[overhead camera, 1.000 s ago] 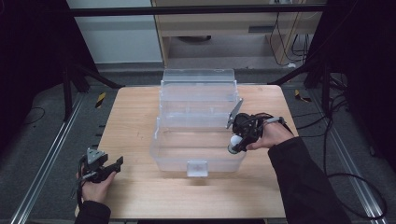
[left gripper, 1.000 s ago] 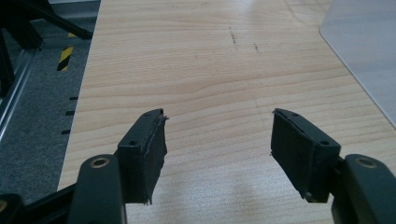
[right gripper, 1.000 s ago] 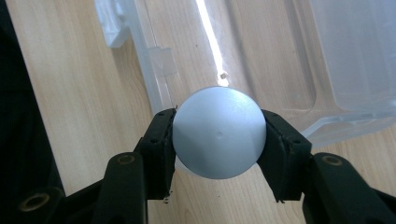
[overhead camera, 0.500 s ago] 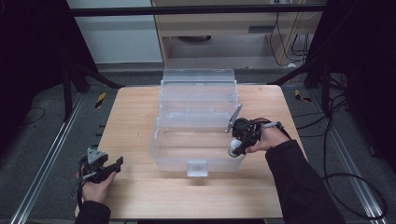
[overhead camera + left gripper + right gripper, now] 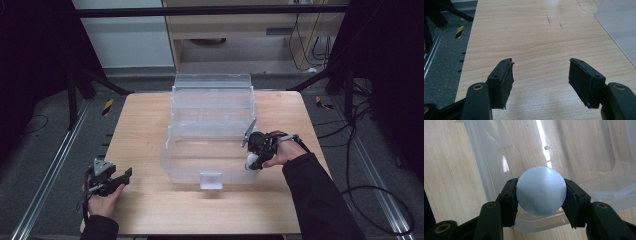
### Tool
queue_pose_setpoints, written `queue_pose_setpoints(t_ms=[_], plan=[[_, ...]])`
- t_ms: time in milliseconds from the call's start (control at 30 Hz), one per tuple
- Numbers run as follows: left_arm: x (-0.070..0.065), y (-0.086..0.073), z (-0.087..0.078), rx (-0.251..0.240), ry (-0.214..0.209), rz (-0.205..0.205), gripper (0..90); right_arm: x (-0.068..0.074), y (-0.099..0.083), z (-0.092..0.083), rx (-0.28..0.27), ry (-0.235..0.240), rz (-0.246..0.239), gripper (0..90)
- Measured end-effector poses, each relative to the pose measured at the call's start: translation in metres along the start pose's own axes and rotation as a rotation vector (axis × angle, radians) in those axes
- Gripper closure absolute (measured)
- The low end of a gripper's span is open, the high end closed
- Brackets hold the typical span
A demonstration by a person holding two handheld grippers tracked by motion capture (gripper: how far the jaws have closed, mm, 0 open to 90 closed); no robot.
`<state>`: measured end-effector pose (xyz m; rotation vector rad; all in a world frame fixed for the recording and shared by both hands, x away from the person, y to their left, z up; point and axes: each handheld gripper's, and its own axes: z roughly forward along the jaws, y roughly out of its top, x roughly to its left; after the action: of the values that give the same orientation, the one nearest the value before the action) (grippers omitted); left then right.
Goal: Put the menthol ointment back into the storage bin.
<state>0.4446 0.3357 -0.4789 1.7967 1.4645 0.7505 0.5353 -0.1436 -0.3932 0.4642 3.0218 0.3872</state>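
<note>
R gripper [image 5: 541,195] clamps white ball [image 5: 541,194]; L gripper [image 5: 541,75] agape

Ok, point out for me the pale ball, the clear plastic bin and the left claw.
pale ball [image 5: 541,190], right gripper view, the middle of its rounded face.
clear plastic bin [image 5: 212,181], high view, the latch on its near wall.
left claw [image 5: 540,75], left gripper view, the gap midway between its fingertips.

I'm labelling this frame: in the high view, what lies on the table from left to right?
Left gripper, black, jaws open → clear plastic storage box with its lid open → right gripper, black, clamping a pale round ball.
</note>
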Motion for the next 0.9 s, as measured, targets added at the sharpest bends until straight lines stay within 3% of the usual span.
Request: queue_pose_setpoints(t_ms=[633,900], plan=[[0.0,0.0,0.001,0.004,-0.002,0.003,35.9,0.0,0.003,0.011,0.041,0.012,-0.012,49.8],[0.0,0.0,0.001,0.005,-0.004,0.004,35.9,0.0,0.002,0.01,0.031,0.006,-0.012,48.5]])
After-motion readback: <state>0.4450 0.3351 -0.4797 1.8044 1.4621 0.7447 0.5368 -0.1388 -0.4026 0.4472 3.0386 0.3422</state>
